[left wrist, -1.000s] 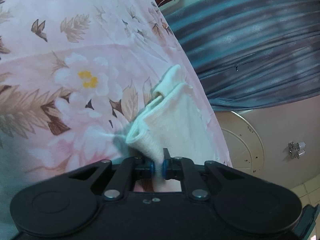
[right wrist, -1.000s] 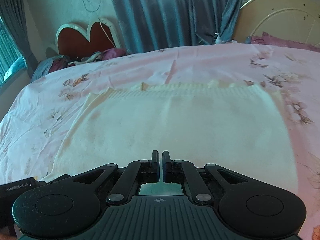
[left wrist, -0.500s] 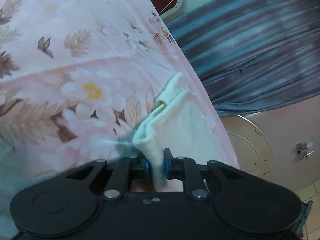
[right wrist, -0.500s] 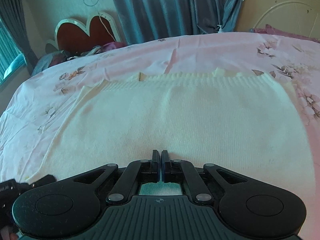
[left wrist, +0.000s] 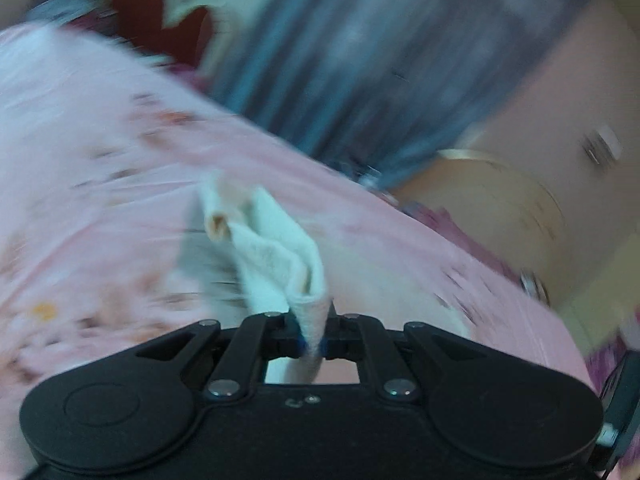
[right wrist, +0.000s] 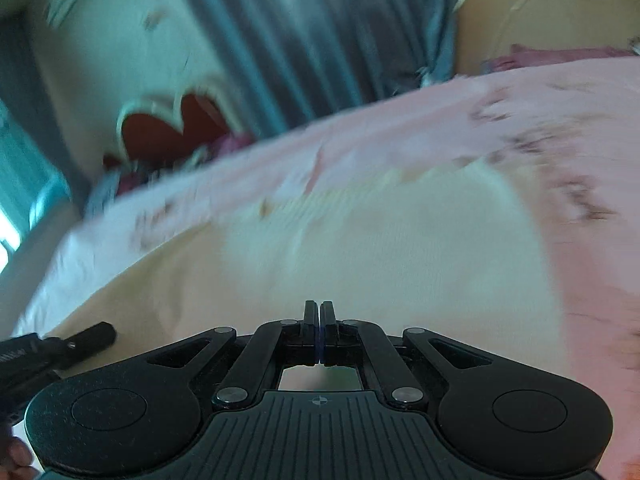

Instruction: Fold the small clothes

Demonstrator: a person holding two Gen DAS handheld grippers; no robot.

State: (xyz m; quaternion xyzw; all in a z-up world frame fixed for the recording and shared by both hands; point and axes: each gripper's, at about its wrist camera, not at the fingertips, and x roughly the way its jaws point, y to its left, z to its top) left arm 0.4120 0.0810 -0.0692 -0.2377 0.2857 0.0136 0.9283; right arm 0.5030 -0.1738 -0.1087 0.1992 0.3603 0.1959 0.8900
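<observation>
A cream knitted garment (right wrist: 360, 264) lies spread on the pink floral bedsheet (right wrist: 440, 132). In the left wrist view a bunched, folded corner of it (left wrist: 276, 248) rises off the sheet. My left gripper (left wrist: 314, 336) has that corner between its pads, and its jaws are closing on the cloth. My right gripper (right wrist: 319, 320) is shut at the garment's near edge, and no cloth shows between its fingers. The left gripper's black body (right wrist: 52, 350) appears at the lower left of the right wrist view. Both views are motion-blurred.
A heart-shaped red headboard (right wrist: 176, 128) and grey-blue curtains (right wrist: 320, 32) stand behind the bed. A round cream panel (right wrist: 540, 12) leans at the back right. The pink sheet (left wrist: 100, 160) stretches out to the left of the lifted corner.
My left gripper has risen and rolled, lifting the garment's corner off the sheet. The right gripper has slid across the bed and tilted, staying shut. Both views have turned blurry.
</observation>
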